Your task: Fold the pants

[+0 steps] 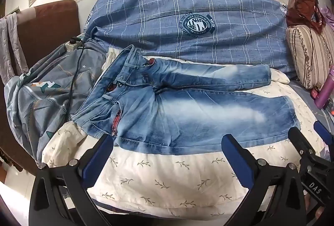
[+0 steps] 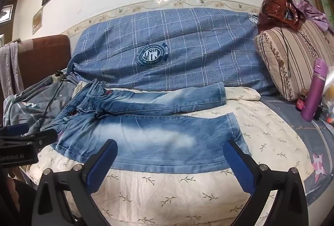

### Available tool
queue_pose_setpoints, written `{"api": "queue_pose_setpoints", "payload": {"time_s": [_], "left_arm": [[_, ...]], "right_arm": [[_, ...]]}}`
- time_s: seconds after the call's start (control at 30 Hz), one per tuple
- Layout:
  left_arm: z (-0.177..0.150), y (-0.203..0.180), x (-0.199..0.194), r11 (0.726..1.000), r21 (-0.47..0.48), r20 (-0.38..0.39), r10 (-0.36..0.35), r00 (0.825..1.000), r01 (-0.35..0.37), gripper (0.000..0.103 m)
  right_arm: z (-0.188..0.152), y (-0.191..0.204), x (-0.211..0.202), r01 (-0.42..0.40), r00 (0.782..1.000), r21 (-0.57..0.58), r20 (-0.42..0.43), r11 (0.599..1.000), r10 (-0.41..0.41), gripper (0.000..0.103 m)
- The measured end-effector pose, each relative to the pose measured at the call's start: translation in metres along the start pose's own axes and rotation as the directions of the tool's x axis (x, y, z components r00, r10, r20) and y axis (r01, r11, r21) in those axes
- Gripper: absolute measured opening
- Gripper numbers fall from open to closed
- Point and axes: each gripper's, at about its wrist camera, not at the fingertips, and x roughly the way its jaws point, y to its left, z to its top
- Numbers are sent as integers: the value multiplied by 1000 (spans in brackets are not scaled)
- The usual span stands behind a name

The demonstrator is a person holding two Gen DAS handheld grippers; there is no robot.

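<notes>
Far left: grey patterned quilt (image 1: 41, 96) bunched up, with a black power cable (image 1: 76, 71) trailing over it from a white power strip (image 1: 72, 45). The waistband of the faded blue denim pants (image 1: 187, 109) lies just beside both.

Centre: pants spread flat on the cream leaf-print bed cover (image 1: 146, 173), waist to the left, hems to the right, legs splayed apart, far leg against the blue checked pillow (image 1: 187, 23).

Left gripper (image 1: 167, 155): jaws wide, holding nothing, hovering at the near edge of the hip and thigh. Right gripper (image 2: 170, 160): also wide and empty, over the near leg's lower edge towards the hem.

Far right: striped cushion (image 2: 292, 59) and a purple bottle (image 2: 314, 90), well apart from the pants.

Risks, as judged:
- Pinching bed cover along with denim, since the near seam lies flush on it; the fold would drag the bedding.
- Left-side lift may snag the cable.
- Uneven grips could leave the legs misaligned, given the splay.
- Stiff denim may slip from a shallow pinch.
</notes>
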Motion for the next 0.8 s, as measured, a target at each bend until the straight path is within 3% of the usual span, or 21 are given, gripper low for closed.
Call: {"api": "queue_pose_setpoints", "payload": {"time_s": [0.23, 0.8], "left_arm": [[-2, -1, 7, 1000, 5, -20, -22, 1000, 22, 103], [-10, -3, 20, 999, 35, -49, -20, 999, 21, 103]], "right_arm": [[1, -8, 7, 24, 997, 55, -77, 998, -20, 102], [-3, -3, 13, 23, 996, 18, -85, 1000, -21, 102]]}}
